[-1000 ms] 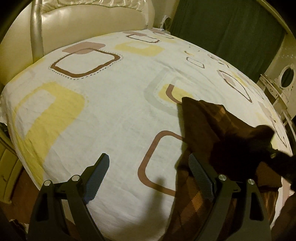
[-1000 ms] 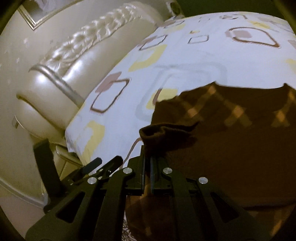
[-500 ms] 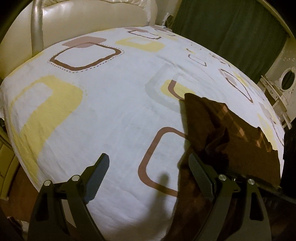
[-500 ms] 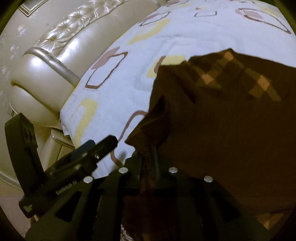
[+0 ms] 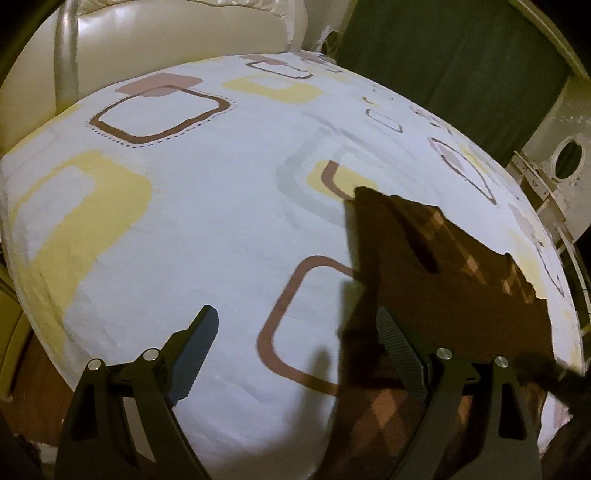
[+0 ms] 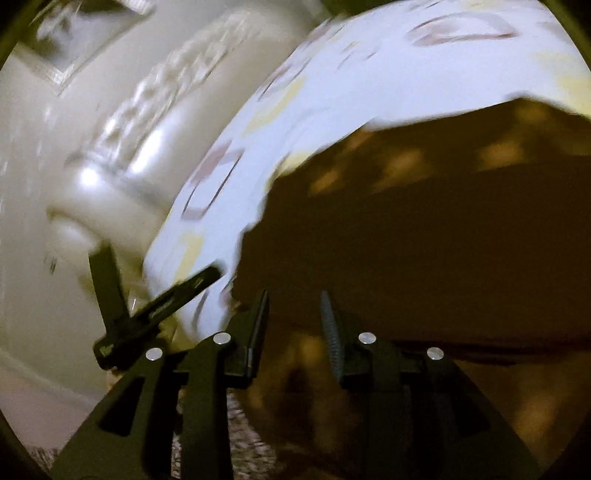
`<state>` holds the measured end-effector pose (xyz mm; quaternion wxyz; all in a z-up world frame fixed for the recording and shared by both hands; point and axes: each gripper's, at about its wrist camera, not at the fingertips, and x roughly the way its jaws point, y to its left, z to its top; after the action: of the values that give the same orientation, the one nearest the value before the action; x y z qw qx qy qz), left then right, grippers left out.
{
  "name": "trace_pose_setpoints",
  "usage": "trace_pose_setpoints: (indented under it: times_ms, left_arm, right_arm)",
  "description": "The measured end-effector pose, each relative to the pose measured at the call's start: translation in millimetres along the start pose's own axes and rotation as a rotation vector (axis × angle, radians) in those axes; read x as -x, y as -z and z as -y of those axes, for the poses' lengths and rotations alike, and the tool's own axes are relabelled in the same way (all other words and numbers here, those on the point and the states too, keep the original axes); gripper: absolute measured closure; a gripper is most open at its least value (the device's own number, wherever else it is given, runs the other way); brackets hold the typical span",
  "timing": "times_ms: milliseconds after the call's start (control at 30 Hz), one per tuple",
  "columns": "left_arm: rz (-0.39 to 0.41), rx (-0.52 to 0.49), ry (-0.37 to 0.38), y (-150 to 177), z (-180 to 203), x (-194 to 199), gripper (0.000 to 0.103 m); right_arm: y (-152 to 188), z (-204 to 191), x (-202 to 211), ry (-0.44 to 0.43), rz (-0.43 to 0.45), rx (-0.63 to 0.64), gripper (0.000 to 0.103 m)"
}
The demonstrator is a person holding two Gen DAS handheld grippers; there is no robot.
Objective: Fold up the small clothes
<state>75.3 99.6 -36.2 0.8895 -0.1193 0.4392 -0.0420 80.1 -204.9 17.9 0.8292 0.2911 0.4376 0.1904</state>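
Observation:
A dark brown garment with an orange diamond pattern (image 5: 454,280) lies on the bed at the right of the left wrist view, with one part folded over the rest. My left gripper (image 5: 295,347) is open and empty, hovering over the sheet with its right finger at the garment's left edge. In the blurred right wrist view the same garment (image 6: 424,240) fills the right half. My right gripper (image 6: 293,332) is open just above the garment's near edge and holds nothing.
The bed has a white sheet (image 5: 184,229) with yellow and brown square prints. A padded cream headboard (image 5: 166,33) stands behind it. A dark green curtain (image 5: 443,62) and a white dresser with a round mirror (image 5: 565,158) are at the far right. The left gripper shows in the right wrist view (image 6: 155,306).
My right gripper has opened and let go of the garment's edge, which now lies flat in a fold. The right view swung and blurred. My left gripper stayed open in place.

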Motion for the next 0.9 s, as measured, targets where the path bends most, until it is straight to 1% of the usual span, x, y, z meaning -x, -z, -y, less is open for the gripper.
trace_pose_setpoints:
  times_ms: [33, 67, 133, 167, 200, 233, 300, 400, 467, 500, 533, 567, 600, 667, 767, 867, 900]
  left_arm:
    - [0.003, -0.006, 0.006, -0.4, 1.9, 0.1, 0.016]
    - [0.006, -0.011, 0.009, -0.6, 3.4, 0.0, 0.016]
    - [0.003, -0.019, 0.012, -1.3, 7.5, -2.8, 0.016]
    - [-0.001, -0.020, 0.011, -1.6, 9.2, -4.2, 0.016]
    - [-0.009, -0.022, 0.011, -1.7, 11.6, -6.7, 0.016]
    - [-0.014, -0.023, 0.012, -1.9, 13.6, -8.5, 0.016]
    - [-0.022, -0.028, 0.010, -1.5, 18.3, -11.3, 0.016]
    - [-0.031, -0.047, -0.001, 0.4, 25.2, -14.4, 0.016]
    - [-0.036, -0.050, -0.009, 2.1, 28.5, -15.7, 0.016]
    - [-0.039, -0.049, -0.009, 2.8, 29.8, -16.0, 0.016]
    - [-0.042, -0.049, -0.008, 3.5, 30.9, -16.1, 0.016]
    - [-0.044, -0.051, -0.009, 3.9, 32.4, -16.2, 0.016]
    - [-0.044, -0.055, -0.010, 4.1, 34.4, -15.9, 0.016]
    - [-0.041, -0.064, -0.008, 3.3, 38.3, -15.1, 0.016]
    - [-0.031, -0.075, 0.005, 2.7, 45.0, -15.1, 0.016]
    - [-0.044, -0.089, 0.001, 3.9, 51.6, -23.6, 0.016]
    - [-0.053, -0.097, -0.012, 5.0, 53.0, -29.6, 0.016]
  right_arm:
    - [-1.7, 12.2, 16.6, 0.027, 0.039, -0.024, 0.071]
    - [-3.8, 38.0, 50.0, 0.098, 0.121, -0.074, 0.067]
    - [-4.3, 70.8, 85.6, 0.208, 0.205, -0.139, 0.067]
    - [-4.0, 93.7, 105.1, 0.290, 0.236, -0.190, 0.066]
    - [-2.7, 113.2, 116.9, 0.336, 0.241, -0.242, 0.066]
    - [-1.1, 128.9, 124.7, 0.348, 0.239, -0.284, 0.066]
    - [3.7, 152.2, 133.4, 0.328, 0.226, -0.331, 0.066]
    - [6.1, 156.3, 125.3, 0.286, 0.185, -0.304, 0.064]
    - [6.6, 158.7, 120.0, 0.280, 0.167, -0.294, 0.064]
    - [7.1, 158.7, 116.8, 0.275, 0.163, -0.288, 0.070]
    - [9.4, 159.1, 115.3, 0.279, 0.155, -0.280, 0.079]
    - [7.4, 158.1, 110.9, 0.278, 0.137, -0.259, 0.095]
    - [8.3, 157.9, 111.8, 0.280, 0.131, -0.247, 0.095]
    - [9.4, 160.6, 121.6, 0.263, 0.153, -0.241, 0.096]
    - [11.4, 182.7, 135.3, 0.193, 0.172, -0.322, 0.097]
    - [20.1, 202.2, 137.0, 0.192, 0.158, -0.361, 0.097]
    - [23.5, 207.2, 135.8, 0.183, 0.155, -0.369, 0.098]
